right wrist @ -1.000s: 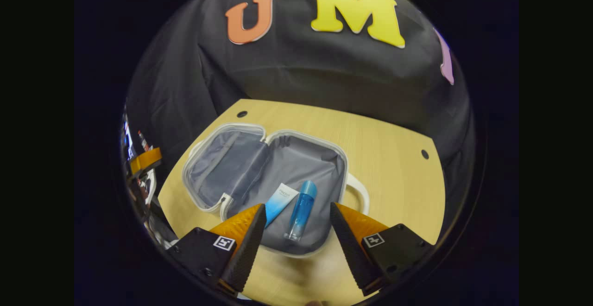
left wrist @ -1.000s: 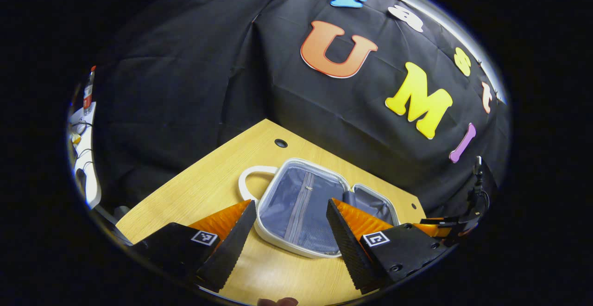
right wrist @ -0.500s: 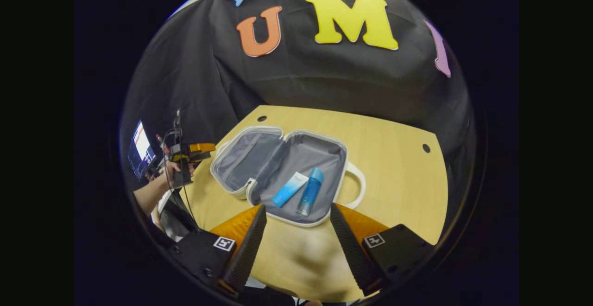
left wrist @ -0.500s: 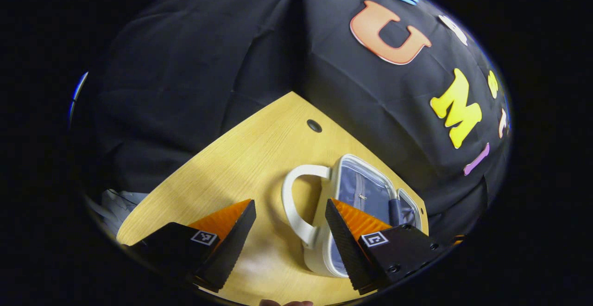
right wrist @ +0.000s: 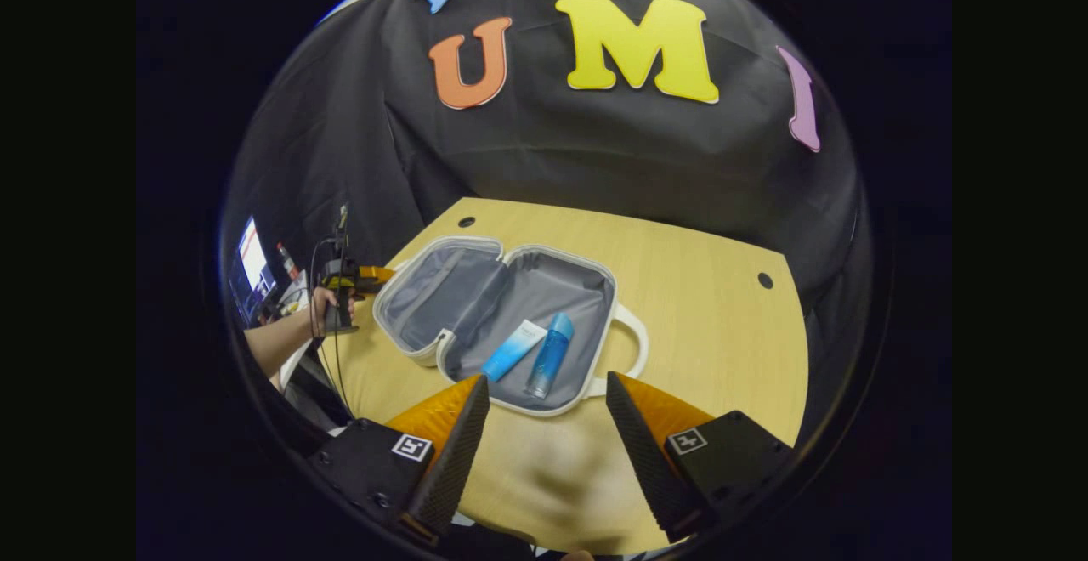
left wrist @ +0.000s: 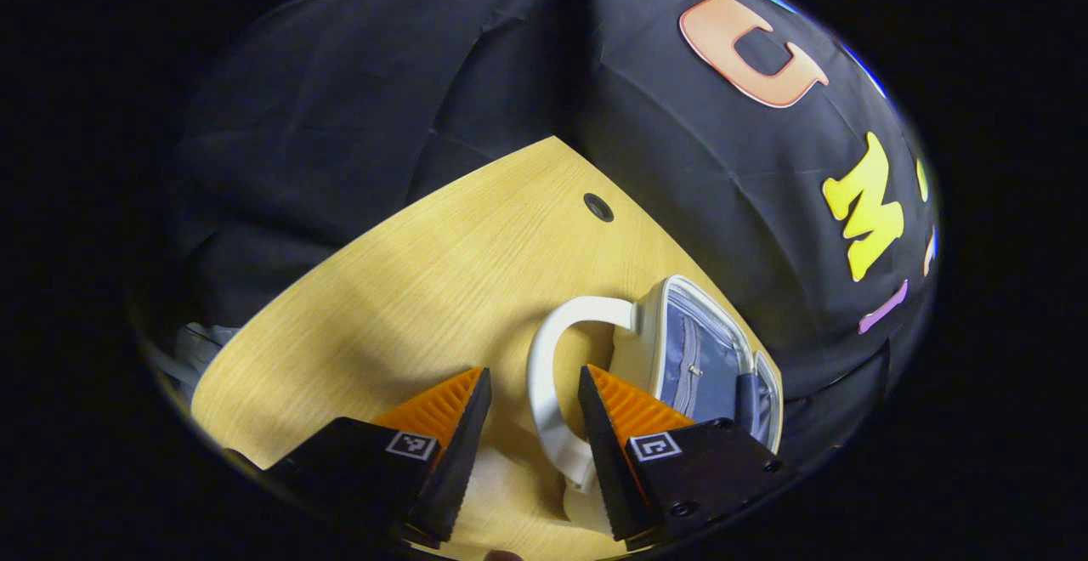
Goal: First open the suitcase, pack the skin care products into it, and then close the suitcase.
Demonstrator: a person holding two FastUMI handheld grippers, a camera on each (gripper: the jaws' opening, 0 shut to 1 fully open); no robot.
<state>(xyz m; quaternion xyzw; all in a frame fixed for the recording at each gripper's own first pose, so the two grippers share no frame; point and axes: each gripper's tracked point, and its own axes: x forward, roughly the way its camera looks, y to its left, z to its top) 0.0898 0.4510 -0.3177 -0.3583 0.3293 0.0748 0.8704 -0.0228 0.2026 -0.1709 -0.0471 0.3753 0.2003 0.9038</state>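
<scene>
Suitcase (right wrist: 510, 323) lies open on the table (right wrist: 705, 323) with tube (right wrist: 513, 350) and bottle (right wrist: 549, 355) inside; left gripper (left wrist: 531, 433), jaws parted, straddles the lid's handle (left wrist: 552, 374), right gripper (right wrist: 544, 442) spread and empty; a skewed grip risks slipping off or dragging the case.

No legible text, square coded markers on the tongs' bodies, unreadable

Black claw (left wrist: 529, 425) bodies with square markers, ribbed wedge fingers (left wrist: 448, 459)
</scene>
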